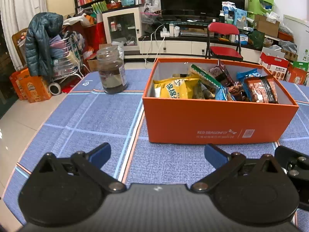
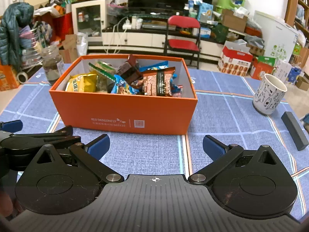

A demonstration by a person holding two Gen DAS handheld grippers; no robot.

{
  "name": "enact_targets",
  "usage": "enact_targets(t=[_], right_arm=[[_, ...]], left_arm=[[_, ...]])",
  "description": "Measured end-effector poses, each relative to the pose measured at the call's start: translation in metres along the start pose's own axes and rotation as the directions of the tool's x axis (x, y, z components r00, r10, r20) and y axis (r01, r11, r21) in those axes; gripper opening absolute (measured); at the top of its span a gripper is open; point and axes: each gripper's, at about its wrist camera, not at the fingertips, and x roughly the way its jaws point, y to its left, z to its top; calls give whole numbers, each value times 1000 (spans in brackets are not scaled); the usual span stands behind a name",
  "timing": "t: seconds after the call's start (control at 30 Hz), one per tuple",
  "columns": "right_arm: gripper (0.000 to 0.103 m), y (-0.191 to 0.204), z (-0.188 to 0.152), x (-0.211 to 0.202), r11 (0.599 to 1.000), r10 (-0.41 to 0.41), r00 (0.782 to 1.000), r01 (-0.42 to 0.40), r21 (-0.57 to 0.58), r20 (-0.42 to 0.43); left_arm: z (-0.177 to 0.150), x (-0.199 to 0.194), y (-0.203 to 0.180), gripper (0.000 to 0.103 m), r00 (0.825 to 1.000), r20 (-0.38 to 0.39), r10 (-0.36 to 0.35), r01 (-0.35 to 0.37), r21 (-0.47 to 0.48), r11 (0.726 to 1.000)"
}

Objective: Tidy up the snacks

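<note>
Only the right wrist view shows the white cat-print mug (image 2: 269, 94) at about 2 o'clock and the dark bar (image 2: 294, 133) lying at 3 o'clock on the blue checked tabletop (image 2: 227, 116); the left wrist view gives the clearer look at the brown-filled glass jar (image 1: 112, 69) at 11 o'clock. The orange box (image 1: 218, 119) stands at 12 to 1 o'clock ahead of the left claw (image 1: 157, 154), its long axis running left to right, open top up, heaped with snack packets (image 1: 216, 85). The right claw (image 2: 156, 145) faces the same box at 12 o'clock. Both claws are held low over the cloth, level, side by side, fingers spread apart and empty.
</note>
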Motion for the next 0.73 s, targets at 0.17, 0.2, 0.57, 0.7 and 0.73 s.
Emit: enact_targets(t=[0.17,0.2,0.57,0.7,0.73], right_arm=[[95,0,0,-1,1000,0,1000,0,0,2],[95,0,0,-1,1000,1,1000,-1,1,3],[95,0,3,-5,1000,1,1000,-1,5,10],[95,1,3,-5,1000,1,1000,-1,-3,7],[95,1,2,-5,1000,0,1000,0,-3,7]], left_arm=[[0,0,1,102,1000,-2,-2,2,0,1000],[0,-1,0,102,1000,1,-3,3,-1,1000],[1,-8,-1,102,999,40,25,-24,-20,1000],[0,-6,1,102,1000,18,9,-9,-30,1000],[0,-6,0,102,1000,25,10,-9,-24,1000]])
